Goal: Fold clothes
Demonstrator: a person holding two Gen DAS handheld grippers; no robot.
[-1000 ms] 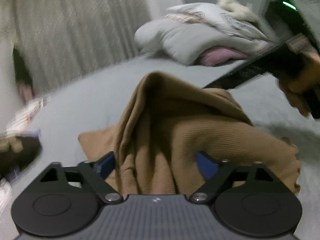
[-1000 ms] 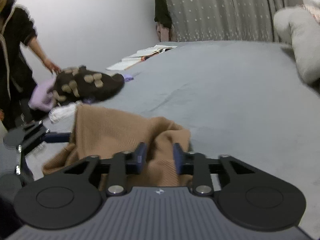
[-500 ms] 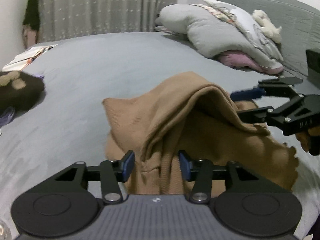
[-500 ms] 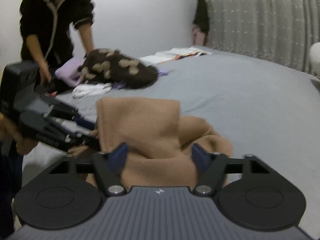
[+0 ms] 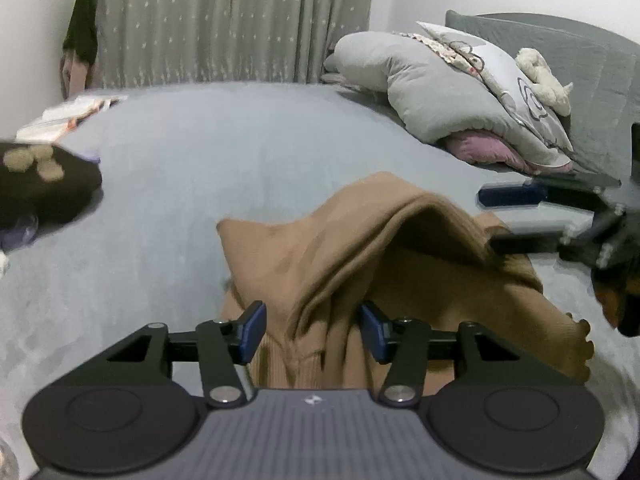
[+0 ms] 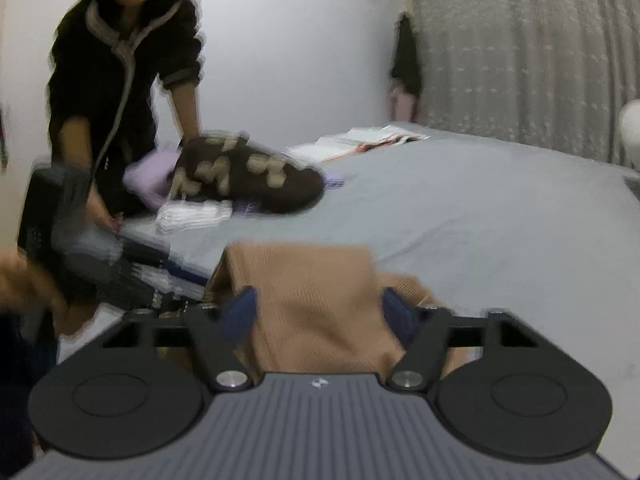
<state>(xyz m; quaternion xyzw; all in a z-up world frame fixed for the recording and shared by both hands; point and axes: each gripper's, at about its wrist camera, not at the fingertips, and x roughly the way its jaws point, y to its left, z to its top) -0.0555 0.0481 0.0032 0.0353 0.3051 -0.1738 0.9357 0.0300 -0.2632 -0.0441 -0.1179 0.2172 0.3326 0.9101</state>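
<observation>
Between both grippers' half-open jaws bunches the tan sweater, right gripper opening, left gripper unclamped; probably mid-fold release, then regrasp an edge.

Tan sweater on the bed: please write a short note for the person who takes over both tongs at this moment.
Left tongs: half open, a bunched fold of the tan sweater between the pads; grip unclear.
Right tongs: jaws opening, sweater cloth between them, likely being let go.
Sweater: crumpled in a raised heap on the grey bed, not flat, not folded.
Other clothes: brown spotted garment and a small pile at the bed's edge, handled by another person.
Done: nothing finished.
Left: spread the sweater flat, fold it, then the rest.
</observation>
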